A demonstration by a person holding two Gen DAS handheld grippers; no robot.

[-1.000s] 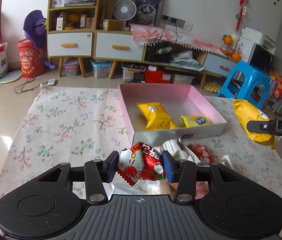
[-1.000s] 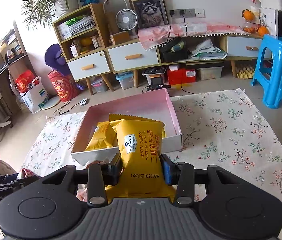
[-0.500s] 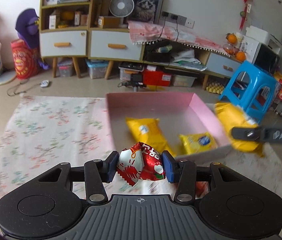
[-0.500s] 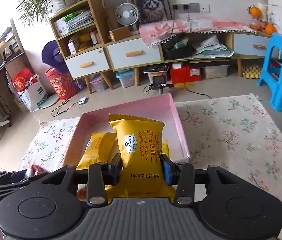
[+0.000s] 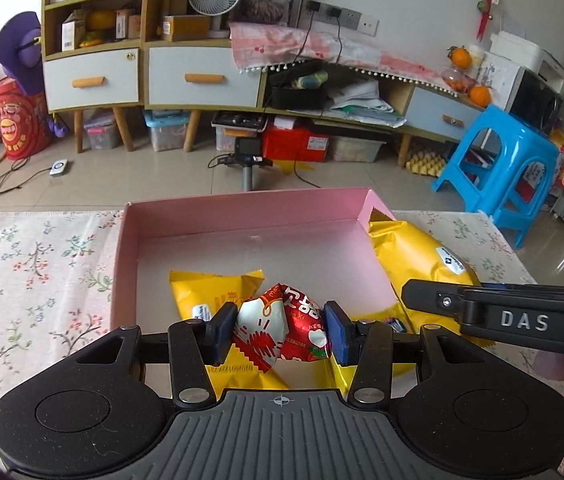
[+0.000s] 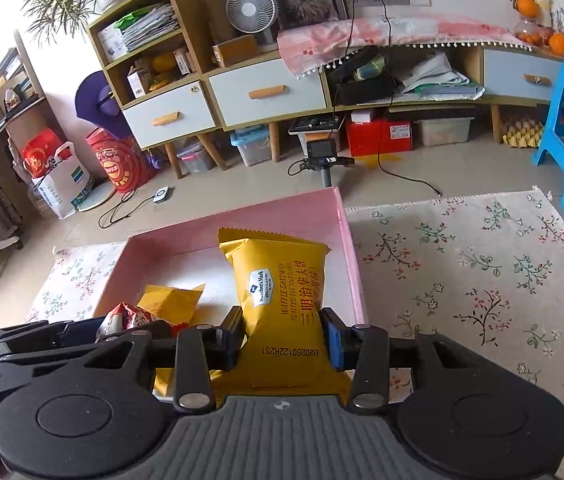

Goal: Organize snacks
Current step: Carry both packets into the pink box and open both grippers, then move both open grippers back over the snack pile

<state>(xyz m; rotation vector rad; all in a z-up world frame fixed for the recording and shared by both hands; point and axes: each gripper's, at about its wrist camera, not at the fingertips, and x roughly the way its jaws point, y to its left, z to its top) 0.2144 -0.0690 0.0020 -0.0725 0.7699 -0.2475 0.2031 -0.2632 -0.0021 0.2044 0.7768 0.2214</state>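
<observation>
Over the box's (image 5: 242,216) near edge now, both grippers (image 5: 278,334) (image 6: 284,338) have arrived, the left clenching a red pack (image 5: 282,330), the right a yellow pack (image 6: 282,300), ready to drop.

right claw (image 6: 285,338) clamps yellow waffle pack (image 6: 282,300) over pink box (image 6: 348,248).

In the left wrist view, the red snack packet (image 5: 282,330) and the gripper body covered the lower half of a yellow packet (image 5: 218,296) lying in the pink box (image 5: 242,208) — its near edge and the box's front wall went unseen. At right centre, a black gripper arm (image 5: 502,314) crossed the large yellow packet (image 5: 414,256), hiding its lower end. In the right wrist view, the waffle sandwich packet's (image 6: 282,300) bottom sank behind the gripper body — small print was unreadable.
</observation>
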